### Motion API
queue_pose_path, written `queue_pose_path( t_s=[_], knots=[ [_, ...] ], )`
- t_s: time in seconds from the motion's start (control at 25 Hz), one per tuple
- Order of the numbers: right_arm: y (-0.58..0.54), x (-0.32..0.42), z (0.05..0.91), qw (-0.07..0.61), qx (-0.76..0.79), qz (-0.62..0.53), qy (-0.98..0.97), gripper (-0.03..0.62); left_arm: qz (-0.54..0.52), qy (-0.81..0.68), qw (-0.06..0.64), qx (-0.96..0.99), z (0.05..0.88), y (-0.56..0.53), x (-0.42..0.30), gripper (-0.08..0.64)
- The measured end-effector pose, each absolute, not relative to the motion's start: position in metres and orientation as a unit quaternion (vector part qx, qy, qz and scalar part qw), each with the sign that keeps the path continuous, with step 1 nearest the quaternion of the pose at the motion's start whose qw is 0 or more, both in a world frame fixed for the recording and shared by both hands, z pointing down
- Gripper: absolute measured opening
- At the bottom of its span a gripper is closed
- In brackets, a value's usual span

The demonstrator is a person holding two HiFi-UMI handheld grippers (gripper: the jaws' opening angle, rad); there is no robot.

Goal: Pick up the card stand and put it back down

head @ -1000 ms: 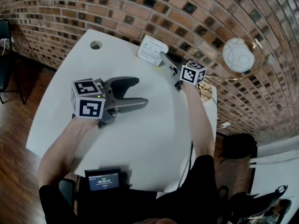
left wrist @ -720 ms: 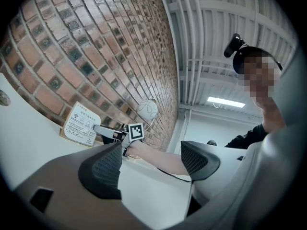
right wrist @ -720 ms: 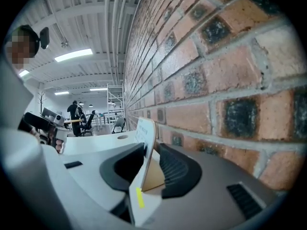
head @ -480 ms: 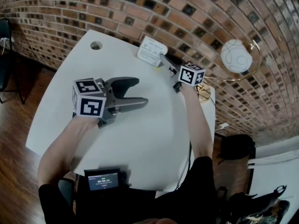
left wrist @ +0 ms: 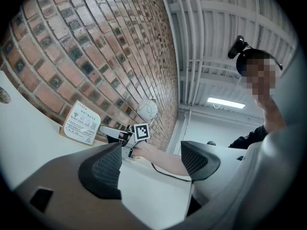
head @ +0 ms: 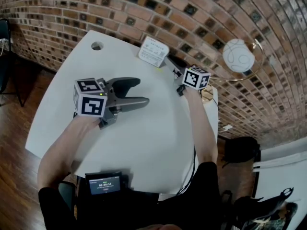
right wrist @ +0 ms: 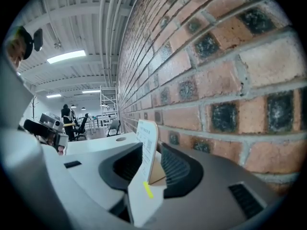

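Brick wall (head: 158, 4): red-brown, dark square insets in many bricks, runs along far side of table. Table (head: 153, 143): white, rounded corners, 1 round hole (head: 97, 46) near far-left corner. Floor (head: 19, 176): dark wood planks. Black chair (head: 5, 37) at left edge, near wall. White globe lamp (head: 238, 55) in brass ring, close to wall, right of table. Black bag (head: 242, 150) on floor at right. Ceiling (right wrist: 72, 13): pale, ribbed, pipes along it. 1 strip light (right wrist: 66, 57) lit. Scaffold tower (right wrist: 107, 104) far back in hall.

Looks matt and papery on the card stand (head: 153, 51), with brown cardboard behind, smooth and white on the table (head: 144, 143), rough on the brick wall (head: 72, 4).
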State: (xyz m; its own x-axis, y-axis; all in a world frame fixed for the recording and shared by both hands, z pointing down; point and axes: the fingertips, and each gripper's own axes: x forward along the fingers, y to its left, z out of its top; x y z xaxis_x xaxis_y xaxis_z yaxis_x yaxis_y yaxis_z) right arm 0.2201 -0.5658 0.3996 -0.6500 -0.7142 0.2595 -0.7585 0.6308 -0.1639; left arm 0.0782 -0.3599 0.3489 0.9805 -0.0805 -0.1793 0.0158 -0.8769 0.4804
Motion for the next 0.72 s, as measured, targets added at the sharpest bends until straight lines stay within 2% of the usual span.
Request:
queue_pose_path(
  t_s=[0.72],
  knots=[
    [-0.502,0.203,0.346,0.037,0.406,0.122,-0.905,0.150,-0.103,-0.009,0.239,0.965,0.342,-0.359,0.078,0.385]
  ],
)
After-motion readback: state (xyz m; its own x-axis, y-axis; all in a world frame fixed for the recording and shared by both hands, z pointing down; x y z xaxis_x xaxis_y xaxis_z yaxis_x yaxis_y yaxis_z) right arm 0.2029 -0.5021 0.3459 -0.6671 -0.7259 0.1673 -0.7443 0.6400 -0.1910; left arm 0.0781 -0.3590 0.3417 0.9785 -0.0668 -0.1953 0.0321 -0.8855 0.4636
